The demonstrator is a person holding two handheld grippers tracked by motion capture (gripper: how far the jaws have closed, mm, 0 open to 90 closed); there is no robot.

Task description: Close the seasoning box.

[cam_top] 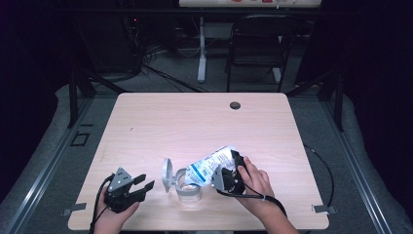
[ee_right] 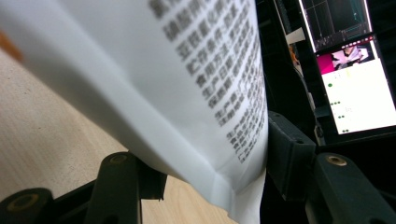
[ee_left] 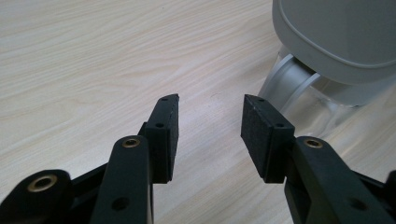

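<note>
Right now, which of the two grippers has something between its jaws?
The right gripper: its jaws clamp the white printed pouch, tipped over the clear container. The left gripper is open, holding nothing.

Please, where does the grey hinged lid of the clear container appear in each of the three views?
High view: the grey lid stands open, low centre, left of the clear container.
Left gripper view: upper right corner, beyond the open left gripper.
Right gripper view: not in it; the white pouch is held there.
Shared landmark: the wooden table.
</note>
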